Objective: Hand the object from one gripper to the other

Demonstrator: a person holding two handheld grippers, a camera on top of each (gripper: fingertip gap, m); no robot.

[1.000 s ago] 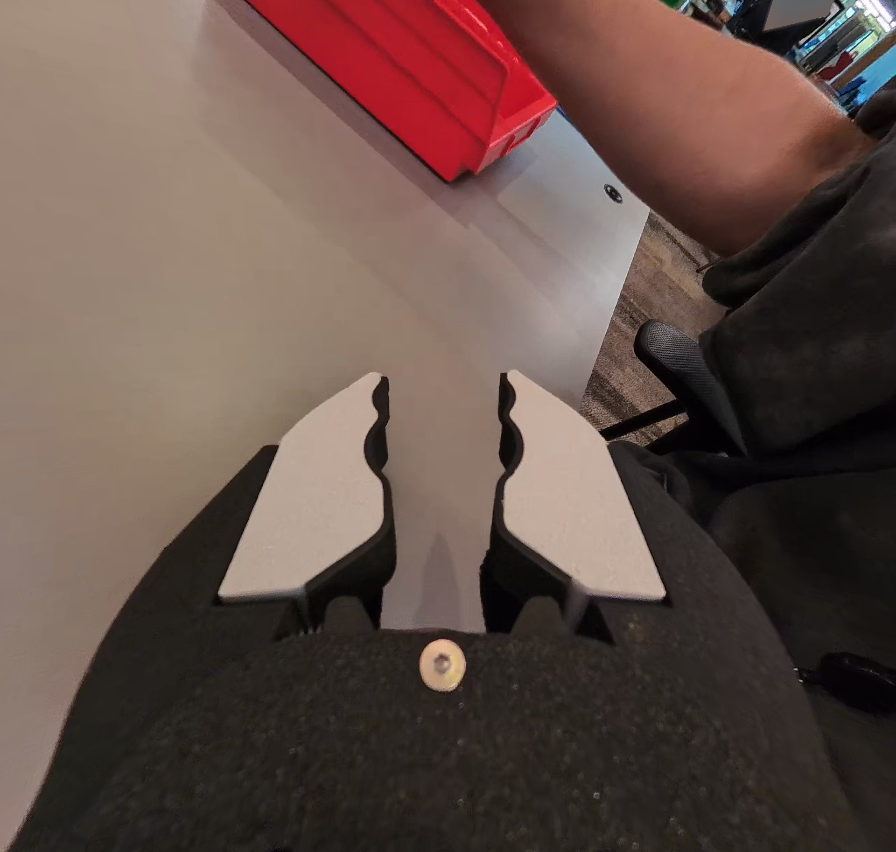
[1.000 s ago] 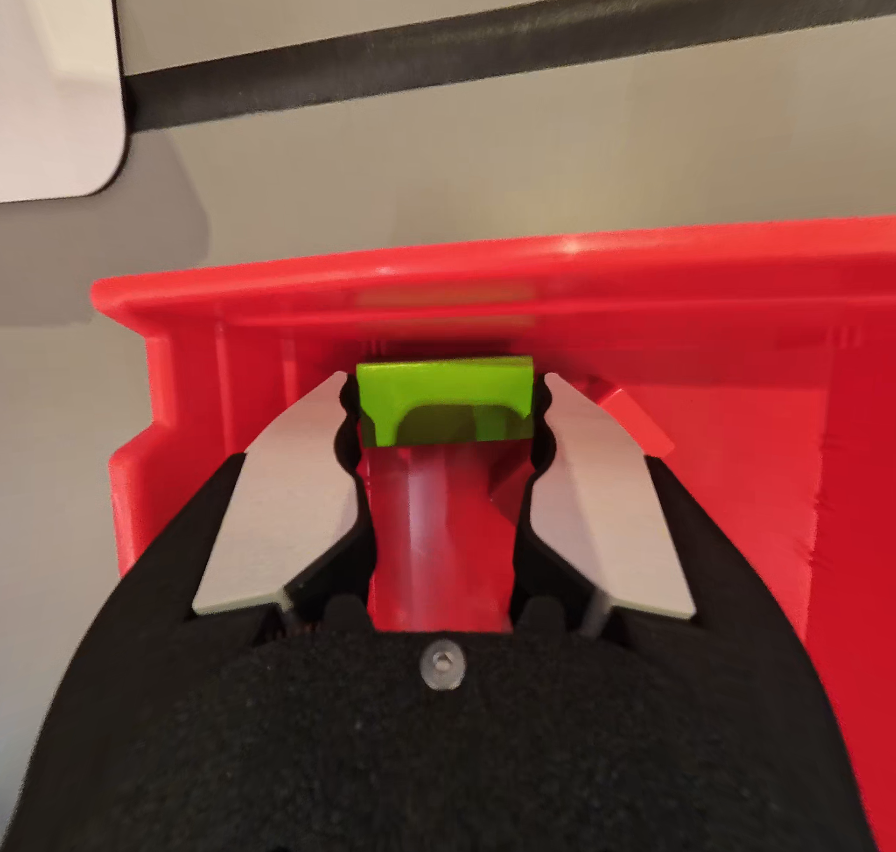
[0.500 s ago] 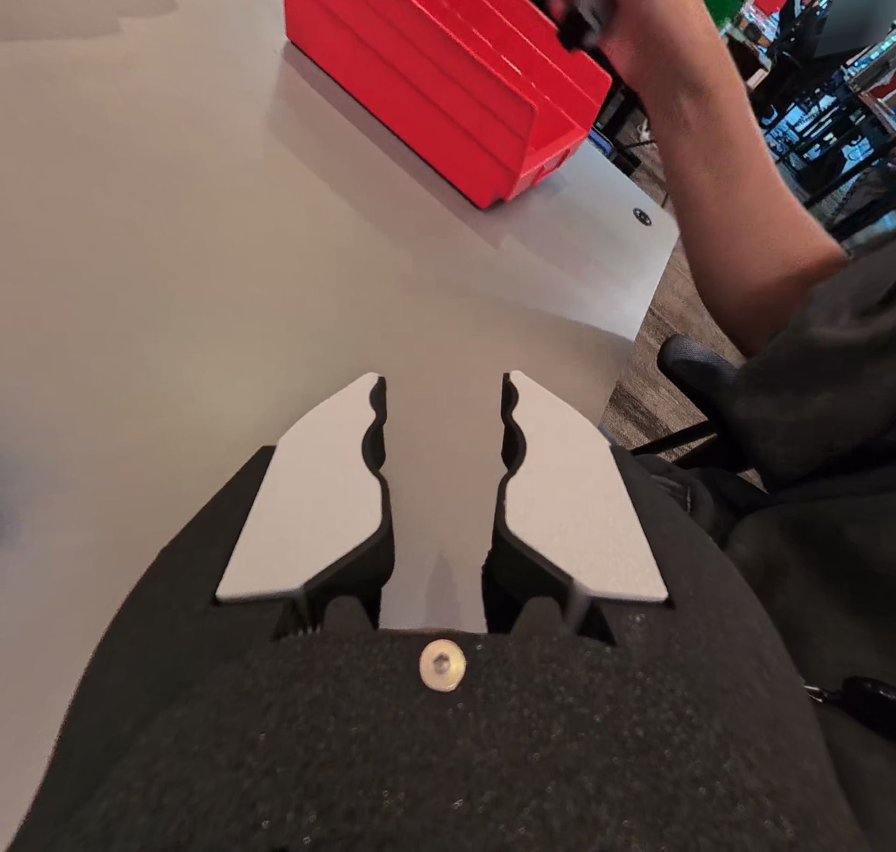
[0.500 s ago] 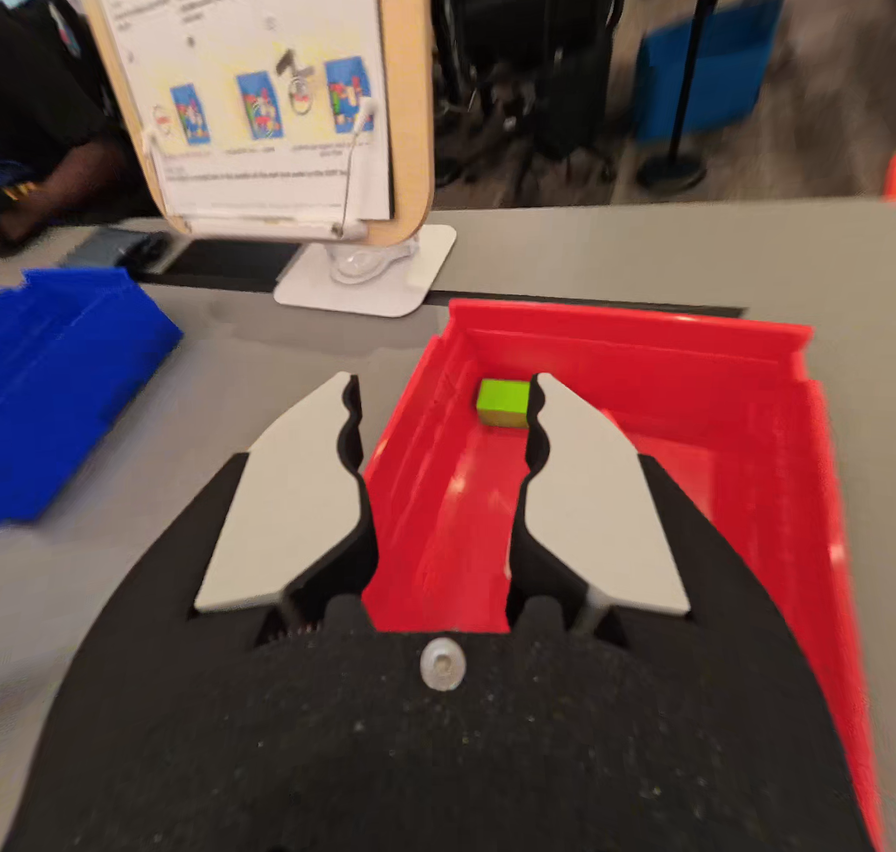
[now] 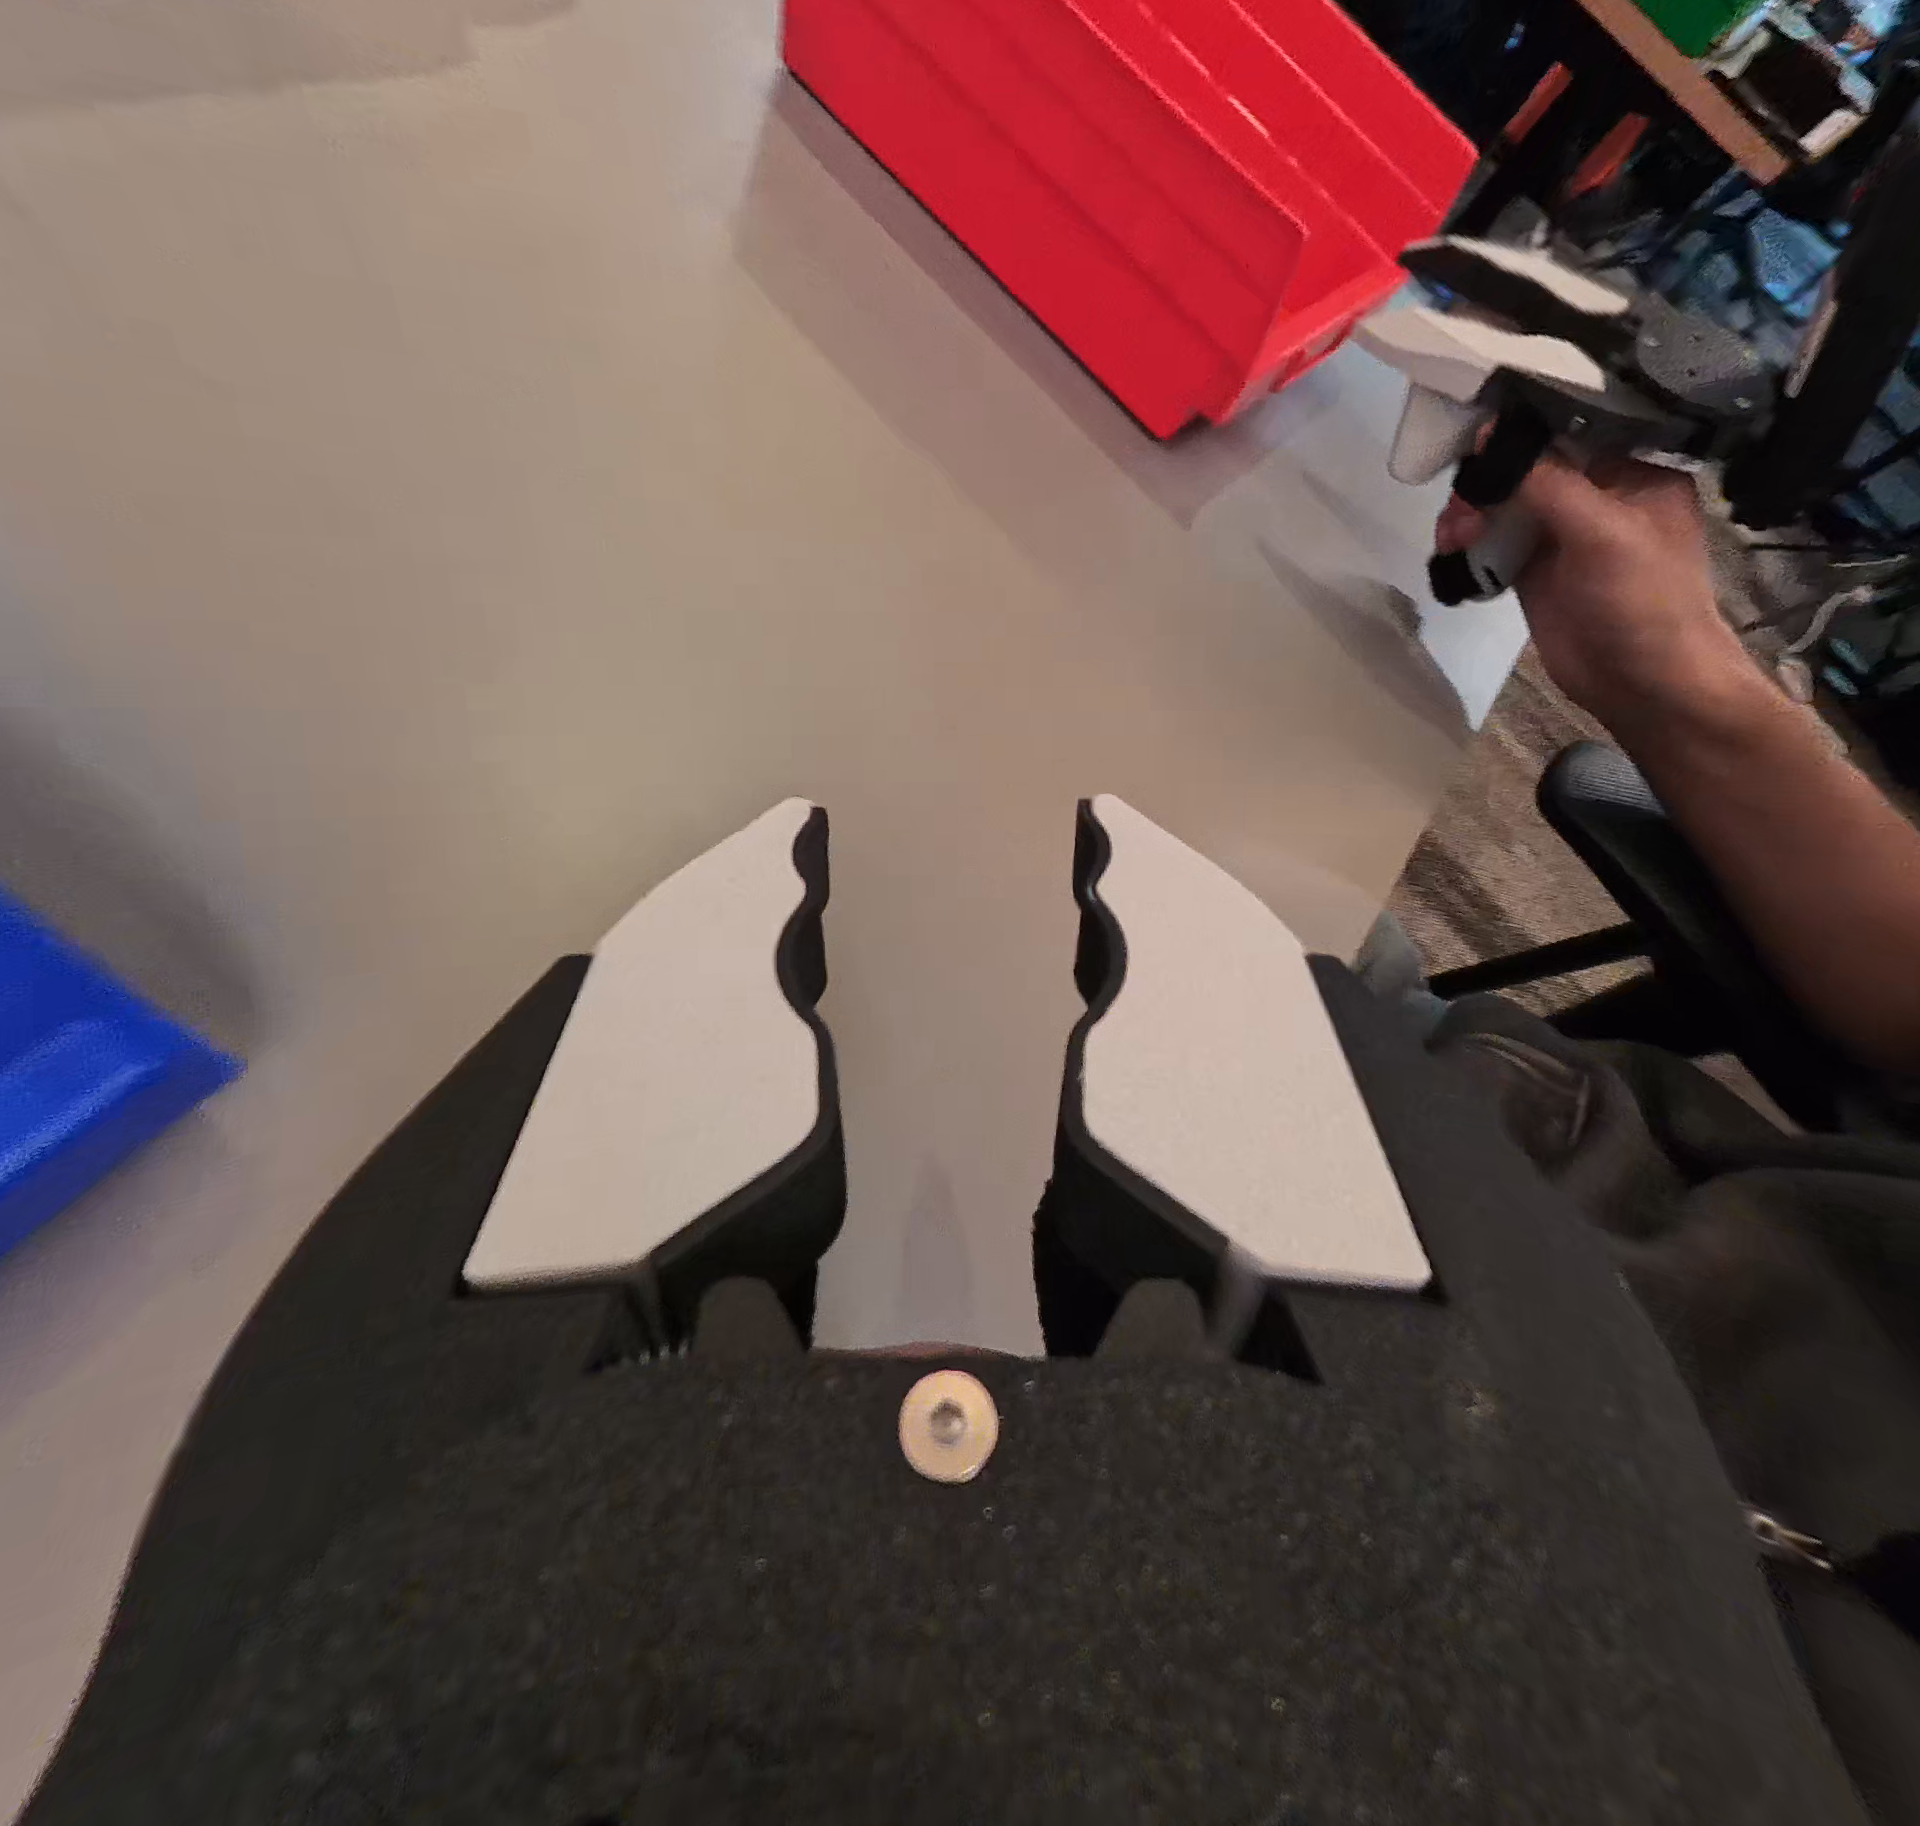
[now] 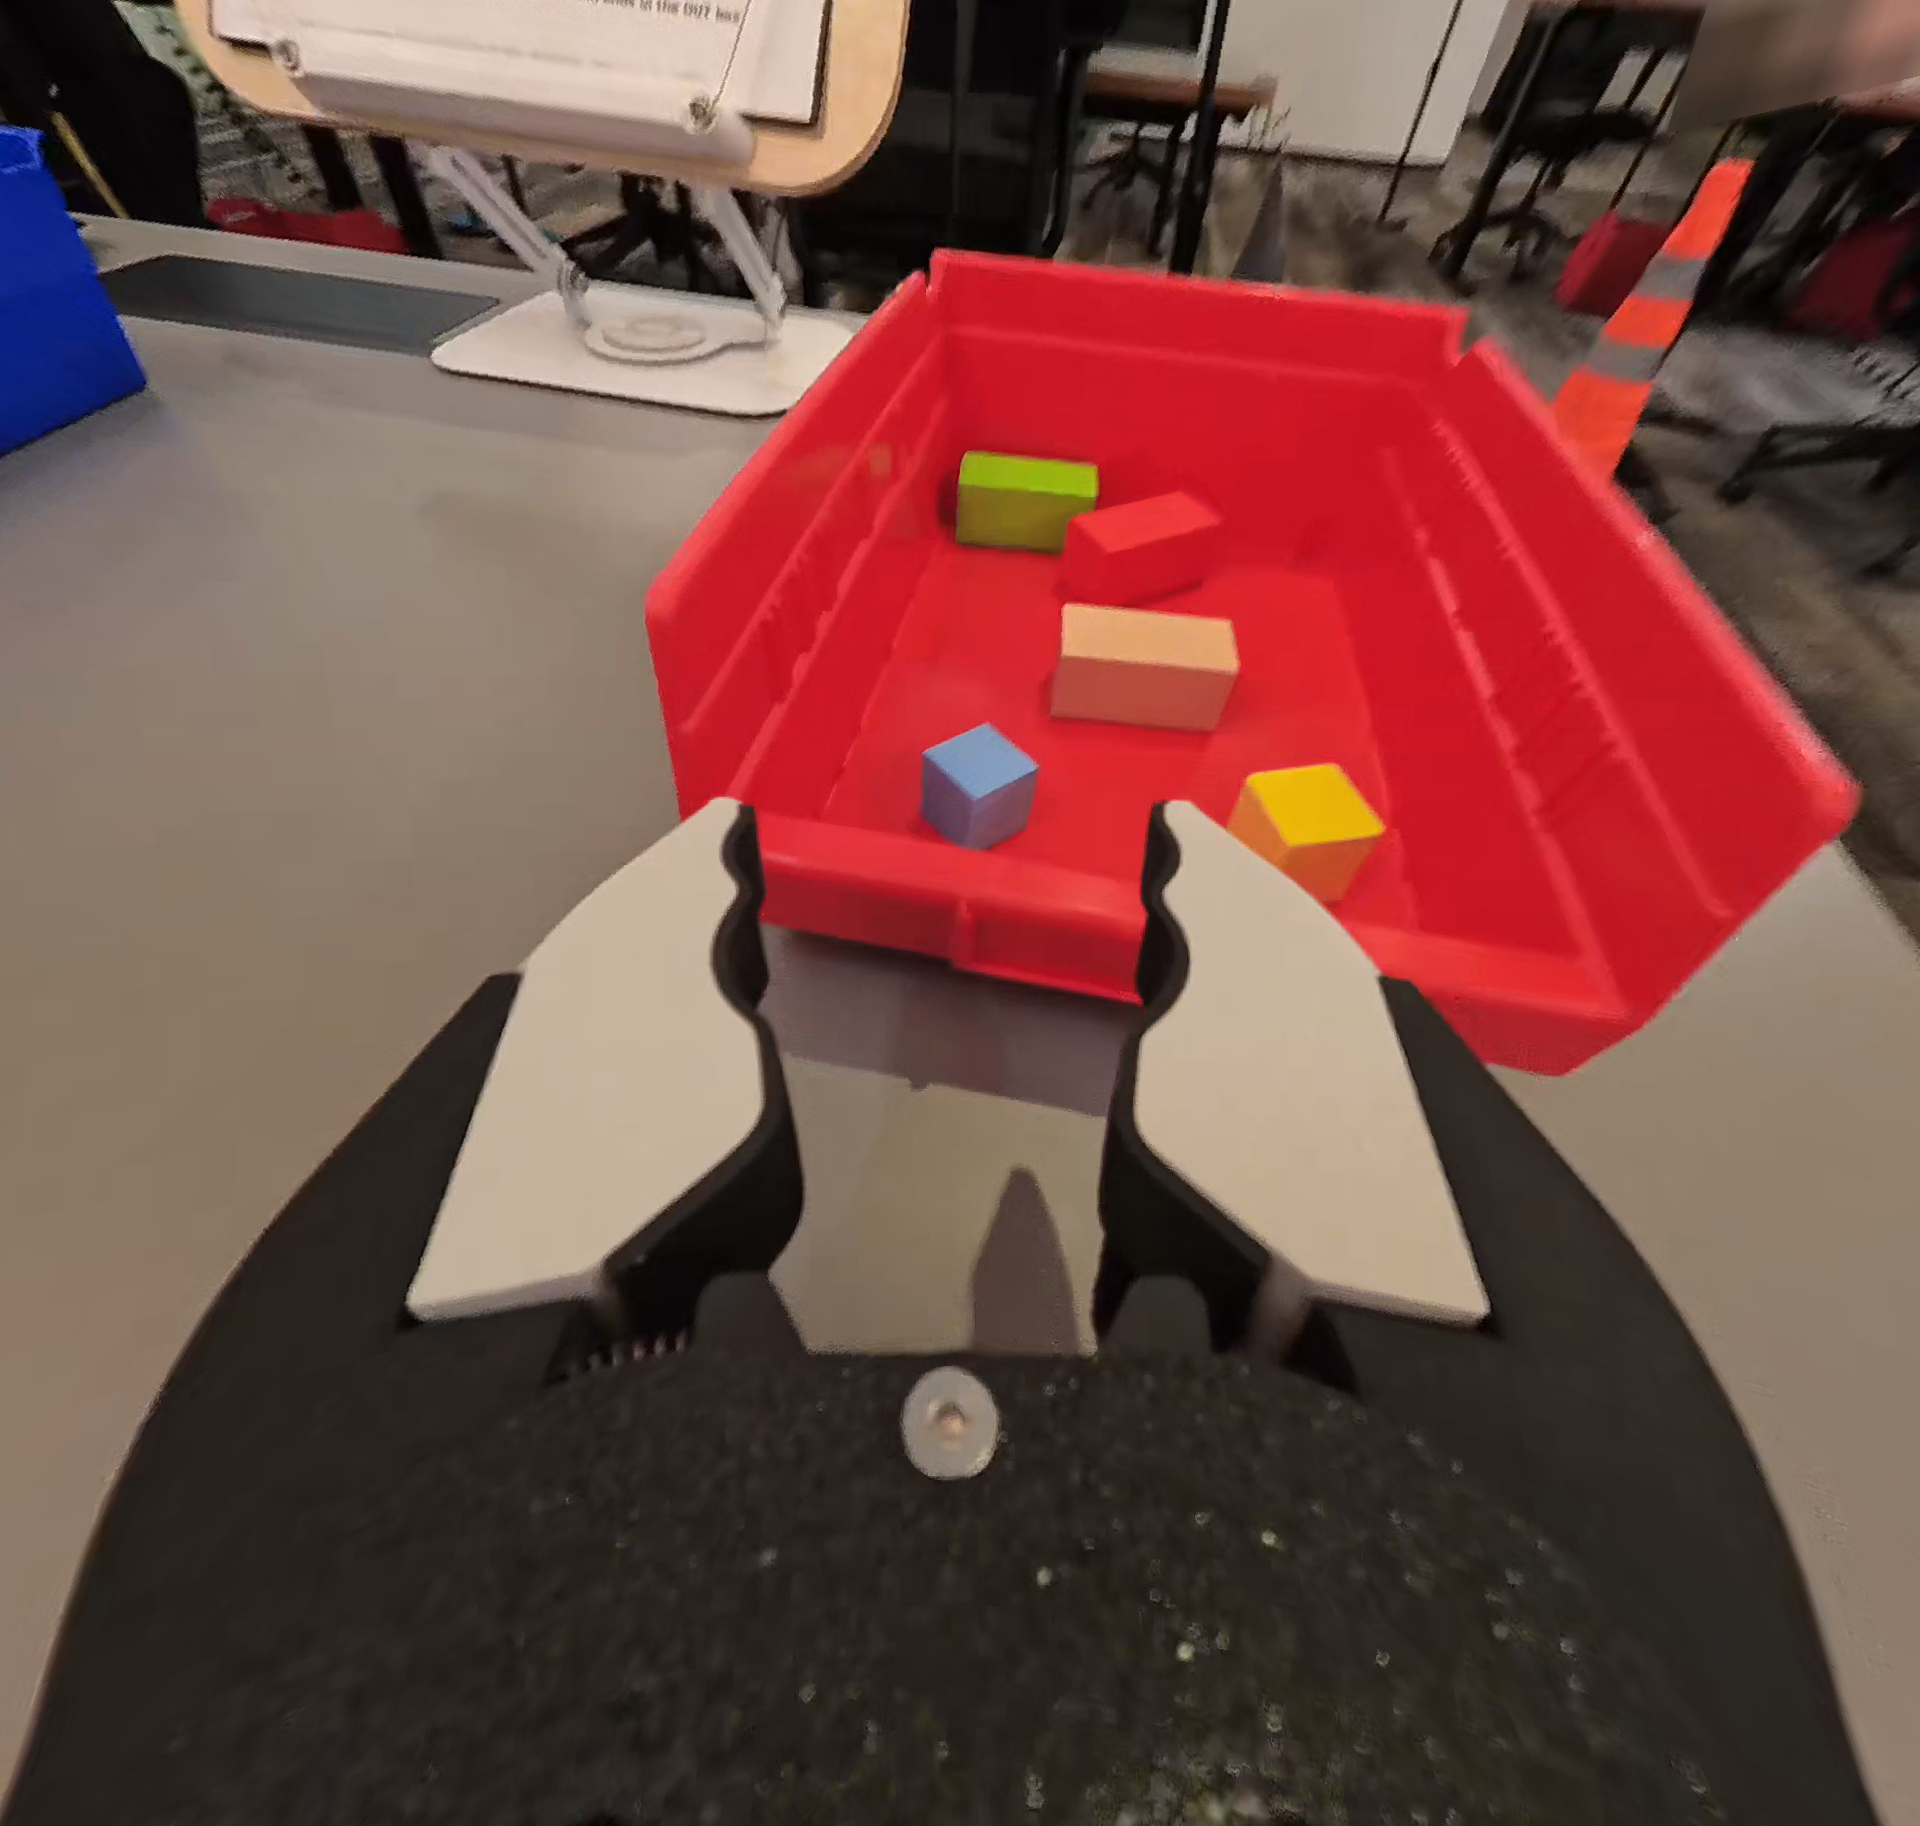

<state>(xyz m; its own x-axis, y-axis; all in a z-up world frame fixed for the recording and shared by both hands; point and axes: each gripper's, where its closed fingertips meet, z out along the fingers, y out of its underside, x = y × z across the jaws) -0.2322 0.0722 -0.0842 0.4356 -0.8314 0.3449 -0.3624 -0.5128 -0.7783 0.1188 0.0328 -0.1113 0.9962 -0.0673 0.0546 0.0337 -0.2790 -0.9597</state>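
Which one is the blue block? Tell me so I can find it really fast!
Look for the big red bin on the grey table. Inside it, near the low front wall and toward the left, sits the blue block. It is a small cube and the only blue one; the yellow block beside it is also a cube, while the others are longer bricks.

A grey table [image 6: 312, 737] fills the foreground — behind it a patterned carpet floor [image 6: 1299, 207], an orange traffic cone [image 6: 1642, 322], dark chair legs and pale walls
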